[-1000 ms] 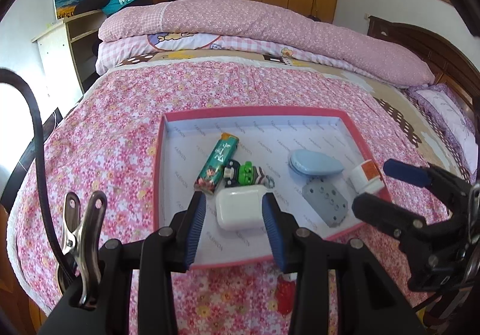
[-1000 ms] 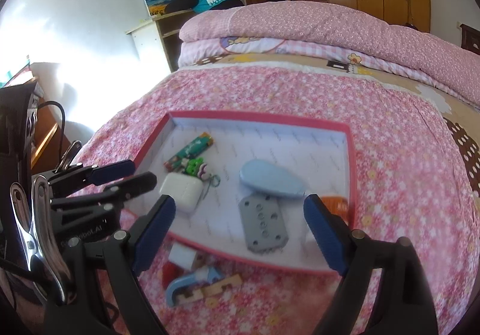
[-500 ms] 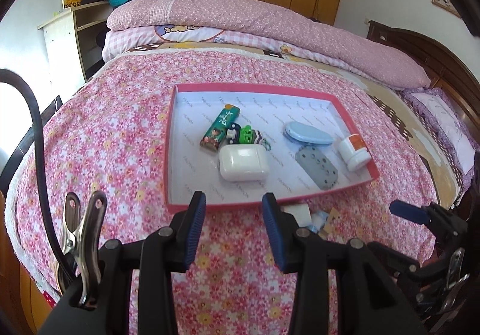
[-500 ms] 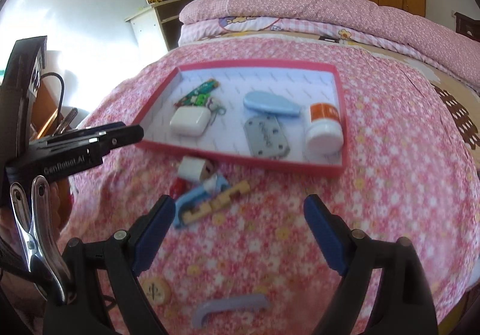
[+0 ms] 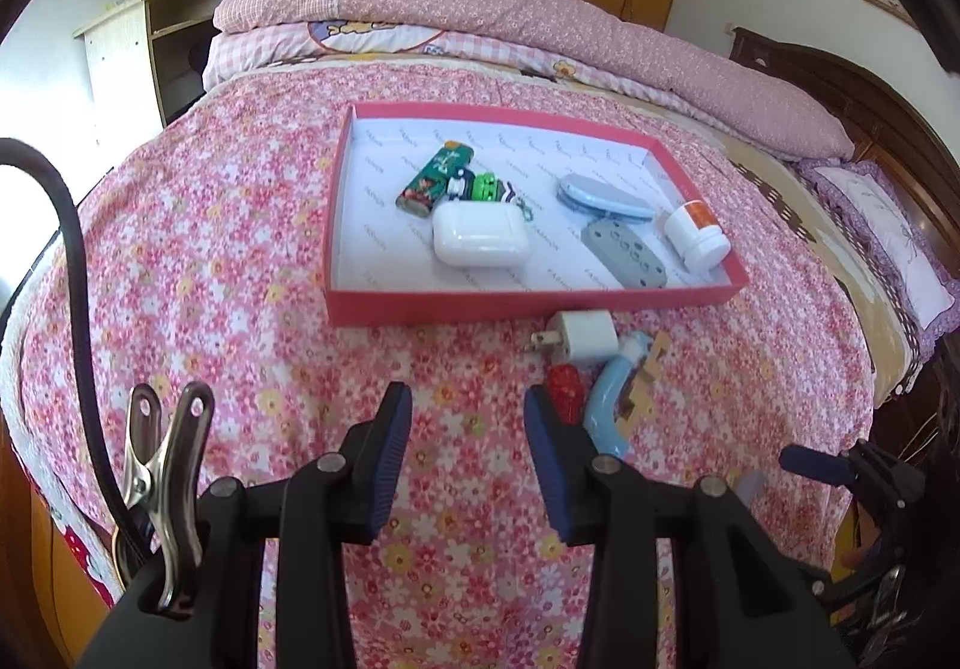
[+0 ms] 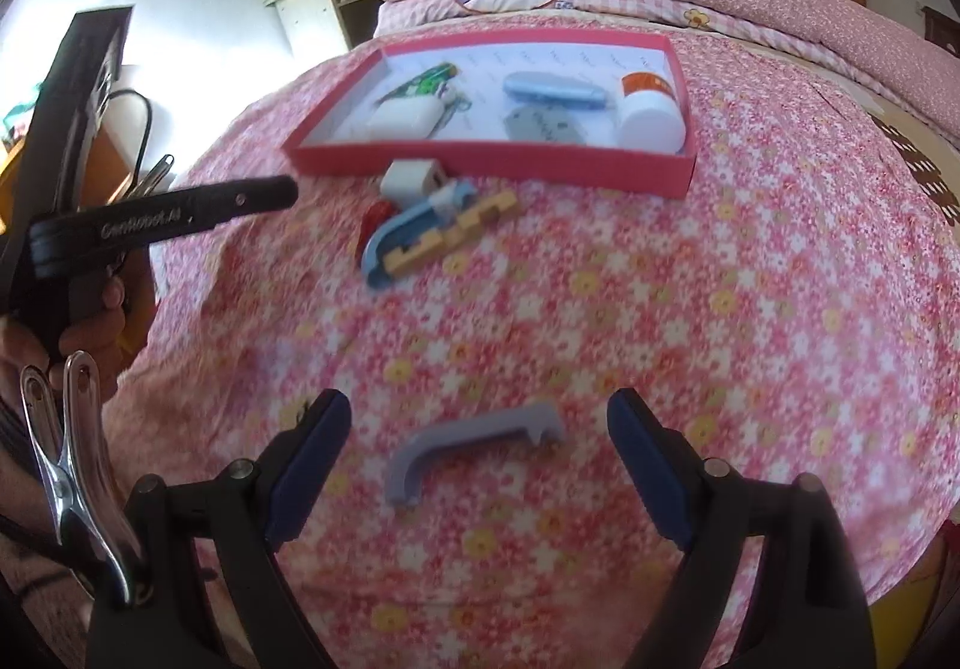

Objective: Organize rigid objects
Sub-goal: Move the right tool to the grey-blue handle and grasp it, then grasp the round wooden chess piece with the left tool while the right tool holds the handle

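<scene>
A pink tray [image 5: 528, 309] lies on the flowered bedspread. In it are a green lighter [image 5: 435, 177], a white earbud case [image 5: 480, 243], a blue oval case [image 5: 600, 195], a grey holed plate [image 5: 624, 255] and a white bottle [image 5: 696, 237]. Just in front of the tray lie a white charger plug [image 5: 585, 336], a red piece [image 5: 564, 384], a blue curved piece [image 5: 606, 405] and a wooden piece [image 6: 456, 240]. My left gripper [image 5: 467, 411] hovers open and empty left of them. My right gripper [image 6: 478, 417] stands wide open around a grey handle [image 6: 474, 450] lying on the bedspread, pads apart from it.
A folded pink quilt [image 5: 480, 9] lies across the far end of the bed. A white shelf [image 5: 132, 51] stands at the far left and a dark wooden headboard [image 5: 870, 105] at the right. The bed's near edge curves away below both grippers.
Both grippers have drawn back from the tray and sunk. The left one was beside the earbud case and now hangs over bare bedspread. The grey handle has come between the right fingers.
</scene>
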`<state>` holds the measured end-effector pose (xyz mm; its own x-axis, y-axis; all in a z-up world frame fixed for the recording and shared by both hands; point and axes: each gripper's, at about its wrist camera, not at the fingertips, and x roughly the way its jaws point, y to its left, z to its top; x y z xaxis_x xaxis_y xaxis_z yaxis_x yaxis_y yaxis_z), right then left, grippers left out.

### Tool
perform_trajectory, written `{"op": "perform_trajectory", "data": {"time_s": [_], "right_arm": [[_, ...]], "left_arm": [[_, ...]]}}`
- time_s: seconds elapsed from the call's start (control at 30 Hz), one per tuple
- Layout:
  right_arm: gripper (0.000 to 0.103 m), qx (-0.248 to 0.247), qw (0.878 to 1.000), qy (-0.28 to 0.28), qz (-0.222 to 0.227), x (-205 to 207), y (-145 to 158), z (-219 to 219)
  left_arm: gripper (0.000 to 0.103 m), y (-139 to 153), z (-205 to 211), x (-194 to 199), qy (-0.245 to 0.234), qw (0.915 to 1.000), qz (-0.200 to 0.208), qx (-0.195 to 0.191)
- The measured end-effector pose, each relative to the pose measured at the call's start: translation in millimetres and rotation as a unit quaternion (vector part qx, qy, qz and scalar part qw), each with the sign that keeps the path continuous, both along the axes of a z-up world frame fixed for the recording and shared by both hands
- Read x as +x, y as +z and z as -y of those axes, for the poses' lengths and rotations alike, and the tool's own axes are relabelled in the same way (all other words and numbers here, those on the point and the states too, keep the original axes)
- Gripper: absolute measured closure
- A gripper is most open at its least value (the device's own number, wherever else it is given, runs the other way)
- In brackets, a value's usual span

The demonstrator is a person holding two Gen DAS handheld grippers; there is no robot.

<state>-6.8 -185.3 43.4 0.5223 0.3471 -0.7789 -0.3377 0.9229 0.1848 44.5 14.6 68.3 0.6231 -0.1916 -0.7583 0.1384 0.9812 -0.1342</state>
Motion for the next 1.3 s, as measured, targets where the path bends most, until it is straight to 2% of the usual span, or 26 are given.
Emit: {"op": "perform_trajectory", "data": {"time_s": [0.4, 0.7, 0.8, 0.9, 1.1, 1.3], "right_arm": [[0.014, -0.038, 0.998, 0.041, 0.013, -14, -19, -13], [0.014, -0.051, 0.998, 0.029, 0.019, -4, -29, -5], [0.017, -0.056, 0.998, 0.029, 0.024, -4, -29, -6], [0.030, -0.066, 0.997, 0.024, 0.034, -5, -28, -6], [0.030, -0.052, 0.998, 0.015, 0.035, -5, -27, 0], [0.030, -0.046, 0.998, 0.001, 0.034, -5, -25, 8]], "left_arm": [[0.062, -12, -1, -9, 0.001, 0.9999, -0.012, 0.005], [0.062, -15, 1, -16, -0.010, 0.9998, -0.019, 0.006], [0.062, -19, 3, -21, -0.017, 0.9996, -0.023, 0.006], [0.062, -21, 6, -26, -0.025, 0.9993, -0.029, 0.006], [0.062, -26, 14, -41, -0.048, 0.9980, -0.038, 0.012], [0.062, -29, 31, -60, -0.095, 0.9943, -0.047, 0.014]]}}
